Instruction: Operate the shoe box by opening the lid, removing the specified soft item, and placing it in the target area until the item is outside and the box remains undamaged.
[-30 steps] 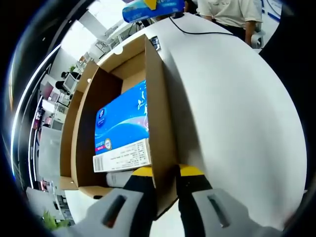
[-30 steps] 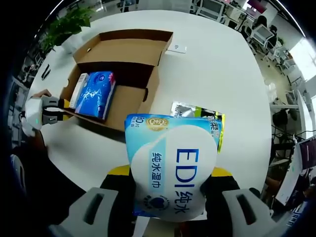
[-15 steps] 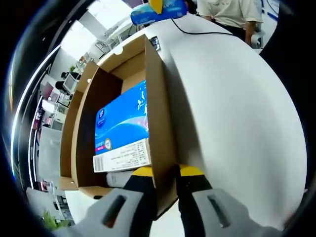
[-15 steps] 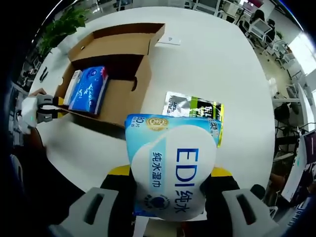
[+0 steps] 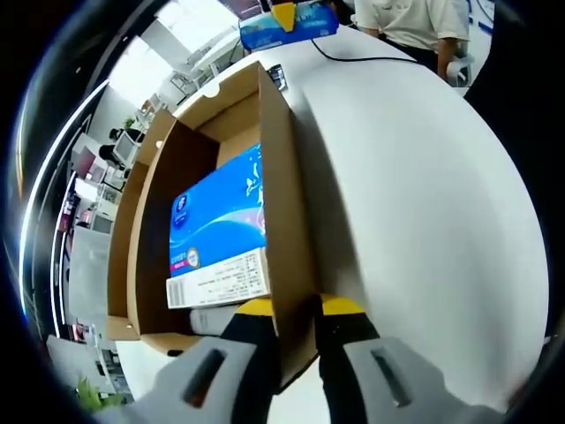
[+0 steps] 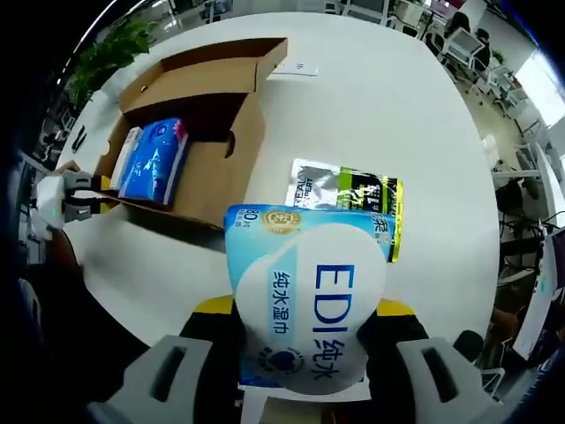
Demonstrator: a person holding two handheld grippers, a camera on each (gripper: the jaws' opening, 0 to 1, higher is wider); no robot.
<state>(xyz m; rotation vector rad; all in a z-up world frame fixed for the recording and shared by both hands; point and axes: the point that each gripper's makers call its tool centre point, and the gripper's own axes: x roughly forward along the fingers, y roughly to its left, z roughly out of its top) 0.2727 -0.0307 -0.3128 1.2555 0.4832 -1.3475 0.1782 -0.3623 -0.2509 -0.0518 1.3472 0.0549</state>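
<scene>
Motion since one second ago is small: the right gripper (image 6: 305, 349), clamped on the blue and white soft pack of wet wipes (image 6: 305, 300), has carried it further from the open brown cardboard shoe box (image 6: 207, 132), above the white table (image 6: 388, 115) beside a silver and green foil pouch (image 6: 346, 196). The left gripper (image 5: 296, 331) stays closed on the box wall, so only the set-down seems left.

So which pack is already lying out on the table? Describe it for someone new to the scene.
Start at the open cardboard shoe box on the round white table. Beside its front wall lies a flat foil pouch, apart from the box. It is silver, black and lime green, unlike the blue wipes pack between the right fingers.
</scene>
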